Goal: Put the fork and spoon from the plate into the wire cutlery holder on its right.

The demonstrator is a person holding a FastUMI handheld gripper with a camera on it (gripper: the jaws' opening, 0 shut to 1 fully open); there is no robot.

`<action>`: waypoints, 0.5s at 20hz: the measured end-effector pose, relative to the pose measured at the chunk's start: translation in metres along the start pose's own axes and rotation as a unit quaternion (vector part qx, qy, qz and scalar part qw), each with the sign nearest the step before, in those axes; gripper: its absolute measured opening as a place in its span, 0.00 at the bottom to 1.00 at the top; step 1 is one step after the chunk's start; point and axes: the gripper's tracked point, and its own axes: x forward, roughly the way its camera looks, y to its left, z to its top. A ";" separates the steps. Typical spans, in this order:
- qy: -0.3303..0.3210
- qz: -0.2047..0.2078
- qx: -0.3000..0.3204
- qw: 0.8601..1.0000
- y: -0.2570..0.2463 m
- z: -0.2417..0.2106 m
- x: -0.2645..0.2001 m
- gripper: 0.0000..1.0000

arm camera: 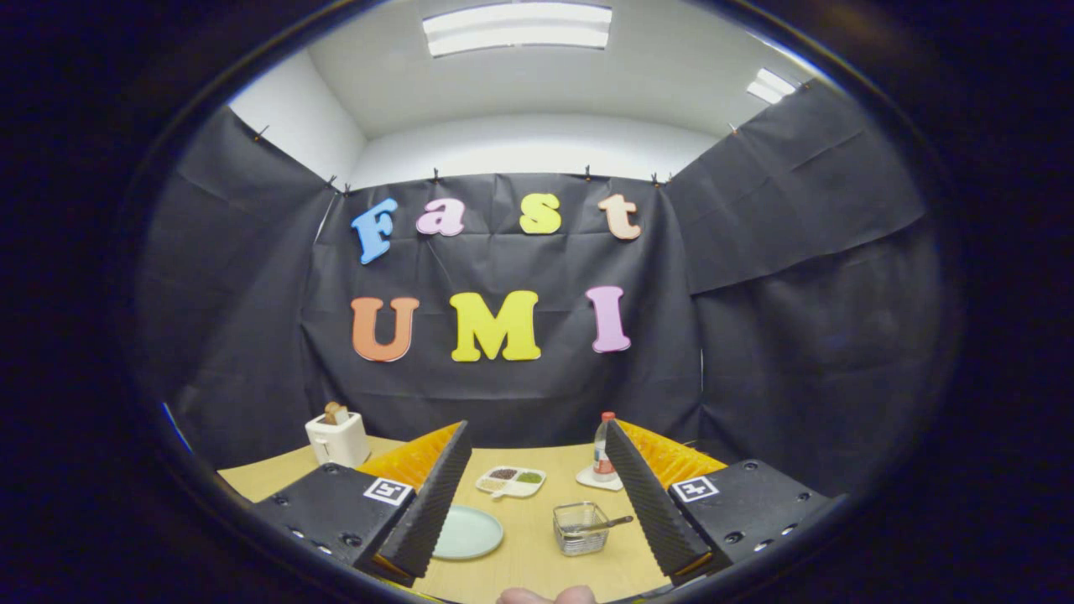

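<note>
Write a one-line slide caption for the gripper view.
Open gripper above wooden table: empty green plate left, wire cutlery holder holding a utensil right.

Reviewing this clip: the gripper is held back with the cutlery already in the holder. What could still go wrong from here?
1. A utensil handle sticks out over the rim of the wire cutlery holder, toward one finger of the open gripper; a careless sweep might catch it and tip the holder.
2. I cannot tell whether both fork and spoon are inside; the plate looks bare, but one finger hides part of it.
3. The bottle beyond the holder could be knocked over.
</note>
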 end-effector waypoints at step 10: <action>0.012 -0.002 0.009 1.000 0.005 -0.019 0.005 0.96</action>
